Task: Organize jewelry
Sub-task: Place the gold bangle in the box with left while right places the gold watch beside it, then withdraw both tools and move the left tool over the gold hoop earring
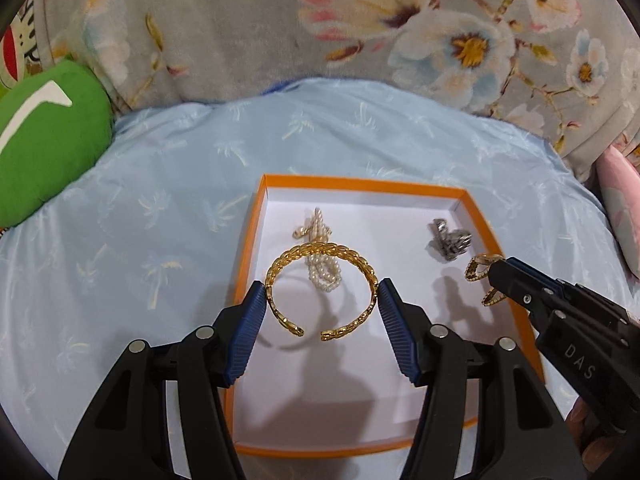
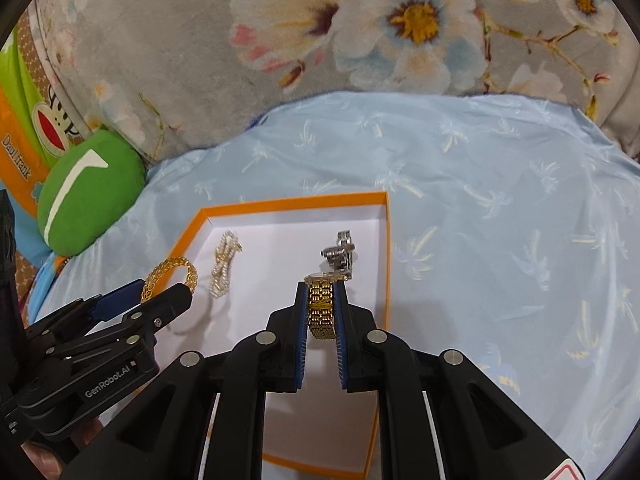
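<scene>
The left tongs (image 1: 322, 300) clamp a gold bangle (image 1: 320, 280) by its two sides, above the white floor of the orange box (image 1: 360, 182). The right tongs (image 2: 321, 304) are closed on a gold watch (image 2: 321, 312) over the same box. The casing of the right tongs reads "DAS"; that of the left tongs reads "GenRobot.AI". A pearl bracelet (image 1: 322, 248) and a silver watch (image 1: 450, 240) lie in the box, well apart. The box rests on a blue sheet (image 1: 160, 184). An orange bag (image 2: 18, 160) reads "Paul Frank".

Gold bangle (image 1: 322, 286) between gripper (image 1: 322, 300) pads
</scene>
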`<state>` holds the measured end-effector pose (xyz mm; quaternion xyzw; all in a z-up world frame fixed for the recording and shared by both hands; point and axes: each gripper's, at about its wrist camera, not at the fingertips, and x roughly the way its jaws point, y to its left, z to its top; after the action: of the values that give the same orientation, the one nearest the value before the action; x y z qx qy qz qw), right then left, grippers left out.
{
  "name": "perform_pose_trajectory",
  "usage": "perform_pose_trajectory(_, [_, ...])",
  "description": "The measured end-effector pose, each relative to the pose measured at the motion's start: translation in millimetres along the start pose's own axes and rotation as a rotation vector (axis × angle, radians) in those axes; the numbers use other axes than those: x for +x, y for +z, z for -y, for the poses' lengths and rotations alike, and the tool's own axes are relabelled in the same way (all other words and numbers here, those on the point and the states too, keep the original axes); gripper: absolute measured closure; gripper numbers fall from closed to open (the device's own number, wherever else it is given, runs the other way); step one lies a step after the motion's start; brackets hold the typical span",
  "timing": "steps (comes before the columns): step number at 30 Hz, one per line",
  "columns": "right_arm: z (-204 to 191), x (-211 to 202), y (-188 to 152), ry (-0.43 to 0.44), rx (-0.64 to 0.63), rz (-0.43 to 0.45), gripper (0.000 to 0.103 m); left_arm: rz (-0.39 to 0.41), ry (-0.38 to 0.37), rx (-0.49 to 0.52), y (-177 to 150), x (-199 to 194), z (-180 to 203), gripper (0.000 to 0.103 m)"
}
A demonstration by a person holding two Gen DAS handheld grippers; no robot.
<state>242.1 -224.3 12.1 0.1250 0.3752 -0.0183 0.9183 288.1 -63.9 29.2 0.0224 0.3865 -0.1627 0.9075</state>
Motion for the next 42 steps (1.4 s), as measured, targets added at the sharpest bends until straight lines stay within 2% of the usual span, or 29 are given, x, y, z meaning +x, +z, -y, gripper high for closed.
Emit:
perform_pose_trajectory(7, [-5,18,-9,-0.029,-0.040,-0.062,0.092,-0.054,0.002,0.021,-9,16,2,0.047])
perform_pose_trajectory(14, [-12,19,-17,-0.054,-0.088,-0.075,0.092,-0.060,-0.006,0.060,-19,16,8,0.046])
perform_pose_trajectory(19, [-9,11,-22,-0.020,-0.071,-0.053,0.090,-0.042,-0.025,0.051,-23,10,6,0.043])
perform_pose_trajectory(20, [-8,6,-22,-0.020,-0.066,-0.038,0.086,-0.026,-0.020,0.050,-24,6,6,0.038])
perform_pose_trajectory(21, [-7,1,-22,-0.018,-0.058,-0.021,0.076,-0.008,-0.018,0.047,-25,2,5,0.035])
perform_pose_trajectory(23, [-3,-10,-23,-0.009,-0.038,0.014,0.069,0.018,-0.031,0.032,-28,-6,3,0.031])
perform_pose_trajectory(26, [5,-28,-30,-0.008,-0.004,0.040,0.069,0.049,-0.016,0.006,-33,-19,-5,0.029])
perform_pose_trajectory(29, [11,-46,-44,-0.013,0.016,0.049,0.069,0.076,-0.063,-0.055,-41,-39,-17,0.029])
perform_pose_trajectory(34, [7,-72,-75,-0.036,-0.004,0.051,0.069,0.133,-0.032,-0.084,-63,-73,-25,0.029])
perform_pose_trajectory(42, [-10,-91,-120,-0.013,-0.032,-0.007,0.069,0.095,0.007,-0.117,-105,-99,-39,0.029])
